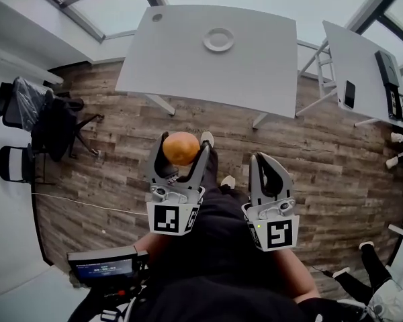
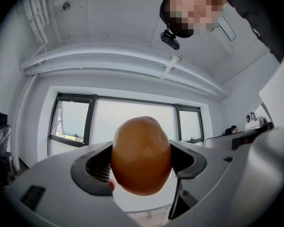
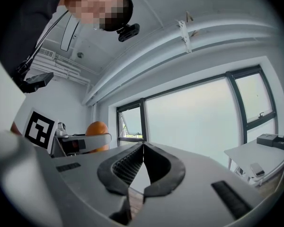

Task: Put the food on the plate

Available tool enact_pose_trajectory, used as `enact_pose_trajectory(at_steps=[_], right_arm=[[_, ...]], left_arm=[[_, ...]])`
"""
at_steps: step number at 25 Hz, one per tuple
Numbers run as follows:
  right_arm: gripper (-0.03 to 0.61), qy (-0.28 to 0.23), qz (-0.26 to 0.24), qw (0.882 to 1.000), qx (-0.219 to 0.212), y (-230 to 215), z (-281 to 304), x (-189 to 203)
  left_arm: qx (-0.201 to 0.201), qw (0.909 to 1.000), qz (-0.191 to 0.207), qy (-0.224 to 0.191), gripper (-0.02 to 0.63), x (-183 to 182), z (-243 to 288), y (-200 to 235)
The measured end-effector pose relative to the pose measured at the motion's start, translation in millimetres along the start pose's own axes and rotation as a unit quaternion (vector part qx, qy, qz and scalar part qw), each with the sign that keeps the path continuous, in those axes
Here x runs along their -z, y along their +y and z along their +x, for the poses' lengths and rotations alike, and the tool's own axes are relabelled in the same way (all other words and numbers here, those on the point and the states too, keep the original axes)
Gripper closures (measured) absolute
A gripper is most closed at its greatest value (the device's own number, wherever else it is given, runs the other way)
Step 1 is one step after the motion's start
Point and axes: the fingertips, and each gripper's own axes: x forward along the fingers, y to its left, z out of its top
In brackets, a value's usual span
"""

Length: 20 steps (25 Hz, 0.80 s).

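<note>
An orange-brown, egg-shaped piece of food (image 1: 181, 148) is clamped between the jaws of my left gripper (image 1: 182, 151), which is held up in the air well short of the table. In the left gripper view the food (image 2: 141, 156) fills the gap between the dark pads, against windows and ceiling. A white plate (image 1: 219, 39) lies on the far side of the grey table (image 1: 181, 59). My right gripper (image 1: 266, 161) is beside the left one, its jaws together with nothing between them (image 3: 143, 148); the food (image 3: 97, 131) shows at its left.
A second grey table (image 1: 356, 72) at the right carries a phone (image 1: 349, 94) and dark devices. Black chairs (image 1: 33, 116) stand at the left on the wooden floor. Another person's legs (image 1: 373, 274) are at the lower right. A device with a screen (image 1: 104, 268) hangs at my waist.
</note>
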Motion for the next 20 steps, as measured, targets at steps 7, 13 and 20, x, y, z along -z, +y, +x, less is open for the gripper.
enact_pose_trajectory(at_steps=[7,13,20], right_arm=[[0.571,0.017,-0.006,0.999,0.027,-12,1,7],[0.571,0.038,-0.029,0.998,0.030,-19,27,16],[0.571,0.060,-0.023,0.998,0.002,-20,91,26]], left_arm=[[0.021,0.9998,-0.004,0.006,0.275,7,15,-3],[0.038,0.9991,-0.013,0.014,0.275,19,43,5],[0.023,0.9992,-0.021,0.024,0.275,25,85,52]])
